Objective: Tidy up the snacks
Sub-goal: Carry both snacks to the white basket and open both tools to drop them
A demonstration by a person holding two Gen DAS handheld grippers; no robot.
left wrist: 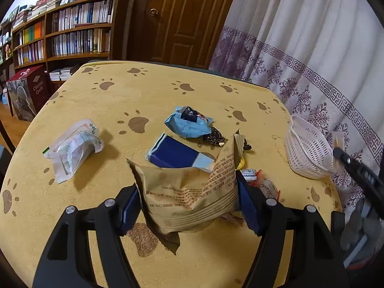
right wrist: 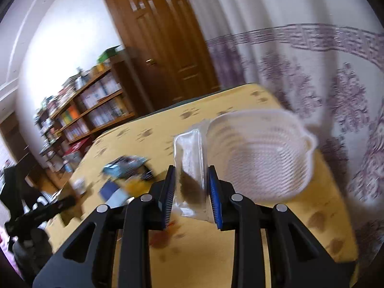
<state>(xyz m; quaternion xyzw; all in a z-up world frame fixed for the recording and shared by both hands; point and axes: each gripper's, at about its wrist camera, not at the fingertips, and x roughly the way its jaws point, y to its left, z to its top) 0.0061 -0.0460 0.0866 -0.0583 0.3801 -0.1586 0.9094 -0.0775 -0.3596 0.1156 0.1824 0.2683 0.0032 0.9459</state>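
1. The left gripper point(left wrist: 189, 206) clamps a crumpled tan paper snack bag point(left wrist: 189, 192) between its blue pads, lifted above the yellow paw-print tablecloth point(left wrist: 144, 91).
2. The right gripper point(right wrist: 190, 196) pinches a clear plastic packet with dark contents point(right wrist: 190, 165); the packet stands upright at 12 o'clock from the pads.
3. A white perforated plastic basket point(right wrist: 261, 160) sits at 2 o'clock from the right gripper, just beside the packet; whether they touch cannot be told through the blur.
4. In the left wrist view, a dark blue flat packet point(left wrist: 172, 154) and a light blue wrapper point(left wrist: 189, 122) lie at 12 o'clock beyond the bag.
5. A translucent white pouch point(left wrist: 72, 147) lies at 10 o'clock, well apart.
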